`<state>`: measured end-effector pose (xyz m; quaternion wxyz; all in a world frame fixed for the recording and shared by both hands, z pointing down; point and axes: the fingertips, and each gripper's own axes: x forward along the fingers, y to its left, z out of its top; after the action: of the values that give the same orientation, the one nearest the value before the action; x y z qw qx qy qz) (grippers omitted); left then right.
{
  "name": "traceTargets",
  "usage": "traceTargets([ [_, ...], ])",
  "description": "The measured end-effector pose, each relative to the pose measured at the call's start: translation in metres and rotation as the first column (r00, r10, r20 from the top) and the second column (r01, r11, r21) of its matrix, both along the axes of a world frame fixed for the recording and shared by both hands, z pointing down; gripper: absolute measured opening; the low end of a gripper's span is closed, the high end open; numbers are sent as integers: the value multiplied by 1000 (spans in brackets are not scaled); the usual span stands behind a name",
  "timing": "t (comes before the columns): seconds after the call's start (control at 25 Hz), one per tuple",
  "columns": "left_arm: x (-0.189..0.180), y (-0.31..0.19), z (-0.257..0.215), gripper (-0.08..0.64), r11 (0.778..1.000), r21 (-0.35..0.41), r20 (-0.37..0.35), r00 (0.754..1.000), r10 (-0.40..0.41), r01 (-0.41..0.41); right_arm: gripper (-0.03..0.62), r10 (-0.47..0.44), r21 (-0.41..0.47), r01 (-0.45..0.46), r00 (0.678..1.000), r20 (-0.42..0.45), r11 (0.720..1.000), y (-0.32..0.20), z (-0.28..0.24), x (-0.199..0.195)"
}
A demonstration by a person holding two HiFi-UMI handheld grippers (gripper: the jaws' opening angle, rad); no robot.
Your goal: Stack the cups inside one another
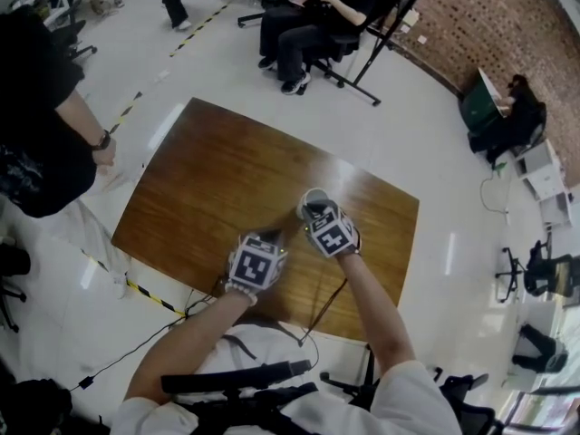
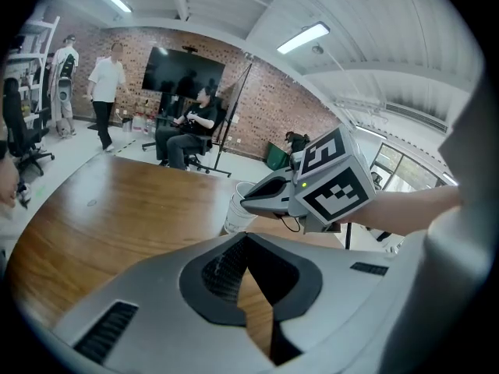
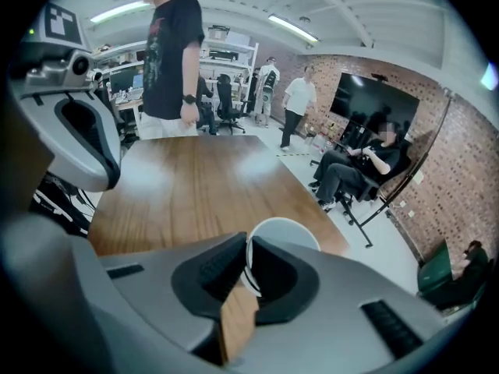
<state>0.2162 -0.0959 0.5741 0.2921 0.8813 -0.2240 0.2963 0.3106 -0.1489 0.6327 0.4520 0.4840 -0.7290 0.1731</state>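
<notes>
Upright white cup point(image 1: 313, 196), mouth open upward, right of the desk's point(image 1: 199, 179) middle. The near side of its rim is pinched in the right tongs point(image 3: 247, 248). Doubled rim lines show there, nested count unclear. Base hidden.

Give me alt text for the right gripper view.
The right tongs pinch the rim of a white cup over a brown wooden table. A person in a black shirt stands beyond it.

Bright ceiling strip lights point(image 2: 304, 36); pale glare on table point(image 1: 236, 179); fisheye edges warped, vignetted; mild softness.
</notes>
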Motion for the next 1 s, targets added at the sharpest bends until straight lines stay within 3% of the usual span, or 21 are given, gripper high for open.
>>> traceTargets([
  [0.36, -3, 0, 1, -2, 1000, -7, 1, 1000, -18, 18, 61, 12, -17, -12, 1000, 4, 1000, 0, 12, 1],
  [0.48, -10, 1, 1, -2, 1000, 5, -2, 1000, -27, 27, 75, 23, 13, -23, 1000, 5, 1000, 3, 5, -2],
  [0.64, -22, -1, 2, -2, 999, 12, -28, 999, -44, 44, 95, 68, 91, -74, 995, 76, 993, 2, -20, -7],
  [0.8, -38, -7, 3, -2, 999, -10, -41, 998, -54, 54, 81, 165, 197, -224, 946, 277, 954, 6, -69, -11],
  [0.92, -58, -15, -9, -2, 997, 53, -42, 997, -59, 61, 9, 222, 265, -340, 893, 391, 902, 22, -96, -18],
  [1.0, -67, -17, -15, -2, 995, 85, -48, 997, -55, 59, 3, 258, 301, -412, 860, 440, 860, 34, -109, -19],
])
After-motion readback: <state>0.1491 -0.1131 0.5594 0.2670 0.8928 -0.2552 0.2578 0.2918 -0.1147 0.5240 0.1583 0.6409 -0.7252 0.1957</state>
